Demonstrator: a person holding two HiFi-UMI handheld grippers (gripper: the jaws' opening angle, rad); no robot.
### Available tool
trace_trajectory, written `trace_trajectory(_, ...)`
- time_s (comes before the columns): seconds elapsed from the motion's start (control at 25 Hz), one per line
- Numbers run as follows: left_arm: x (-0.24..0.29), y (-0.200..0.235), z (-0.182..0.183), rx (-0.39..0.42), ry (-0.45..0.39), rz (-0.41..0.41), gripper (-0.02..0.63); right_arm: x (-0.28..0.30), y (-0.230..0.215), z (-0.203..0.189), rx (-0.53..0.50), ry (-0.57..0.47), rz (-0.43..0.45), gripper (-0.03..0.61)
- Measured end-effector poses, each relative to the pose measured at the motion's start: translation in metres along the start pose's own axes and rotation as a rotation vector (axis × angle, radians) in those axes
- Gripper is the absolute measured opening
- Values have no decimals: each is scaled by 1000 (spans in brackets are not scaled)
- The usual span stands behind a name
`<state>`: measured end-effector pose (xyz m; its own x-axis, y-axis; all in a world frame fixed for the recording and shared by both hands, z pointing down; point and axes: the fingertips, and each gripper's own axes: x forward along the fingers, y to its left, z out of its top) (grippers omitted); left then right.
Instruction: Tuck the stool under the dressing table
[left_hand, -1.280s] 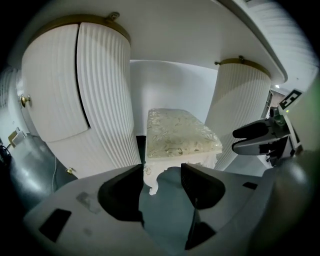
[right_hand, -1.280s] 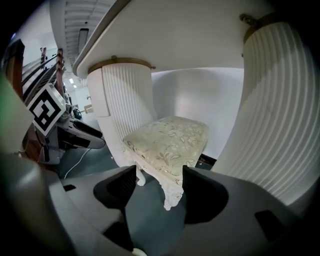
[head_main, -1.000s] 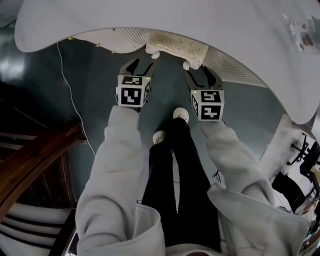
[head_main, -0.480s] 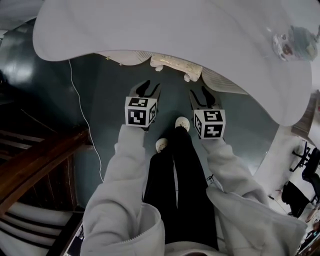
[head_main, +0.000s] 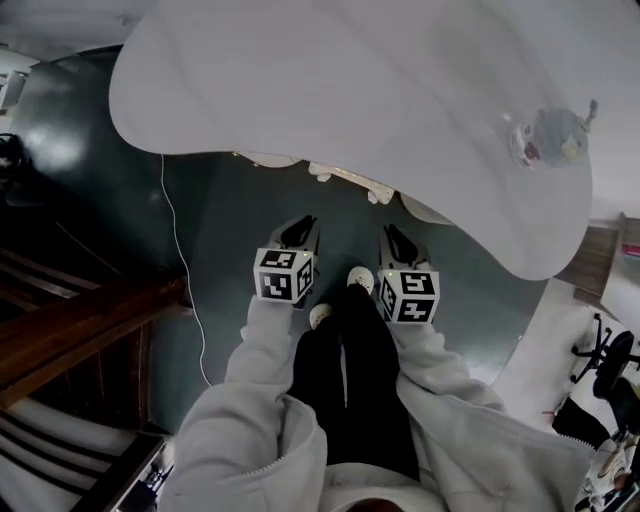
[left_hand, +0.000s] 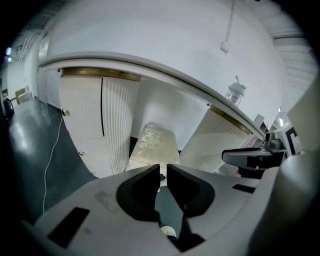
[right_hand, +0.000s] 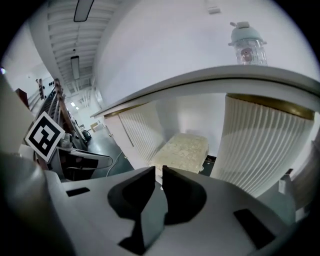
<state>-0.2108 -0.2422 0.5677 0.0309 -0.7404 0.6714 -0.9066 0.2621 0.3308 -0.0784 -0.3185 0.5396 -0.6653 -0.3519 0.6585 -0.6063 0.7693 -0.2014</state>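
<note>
The cream patterned stool (head_main: 350, 183) stands in the kneehole of the white dressing table (head_main: 380, 90), only its front edge showing past the tabletop. Both gripper views look at the stool (left_hand: 152, 147) (right_hand: 182, 149) between the two fluted pedestals. My left gripper (head_main: 300, 232) (left_hand: 163, 169) and right gripper (head_main: 395, 240) (right_hand: 158, 171) hang side by side in the air well back from the stool. Both pairs of jaws are closing, a narrow slit left between the tips and nothing in them.
A small lidded jar (head_main: 548, 138) (right_hand: 246, 45) stands on the tabletop at the right. Fluted pedestals (left_hand: 107, 120) (left_hand: 220, 140) flank the stool. A thin cable (head_main: 165, 230) runs over the dark floor. A wooden stair rail (head_main: 80, 330) is at the left. The person's legs (head_main: 345, 350) are below.
Both grippers have drawn back from the stool and risen, and their jaws have narrowed from wide apart to nearly together. The tabletop now hides more of the stool.
</note>
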Motion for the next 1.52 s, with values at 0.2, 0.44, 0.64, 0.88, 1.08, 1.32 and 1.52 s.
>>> trace_trajectory(0.2,-28,-17,34,14,-48,9,34,-28,5,30,14,-21,0,63)
trace_trajectory(0.44,-58,-42,64,42,-102,12,28,-47,11,62,13,-44,27,49)
trace_trajectory(0.64,-78,-59,79,42,-123,-6,20,-71,23,78,-20,-44,54,49)
trace_trajectory(0.88,-101,-61,115,74,-164,10,14,-98,25,102,-59,-45,45,49)
trace_trajectory(1.08,-123,-64,160,173,-230,0,14,-112,20,146,-28,-113,-33,49)
trace_trajectory(1.32,-137,-66,217,288,-315,-25,14,-127,6,199,6,-229,-130,49)
trace_trajectory(1.52,-139,-70,252,338,-355,-63,14,-155,-4,224,6,-308,-222,49)
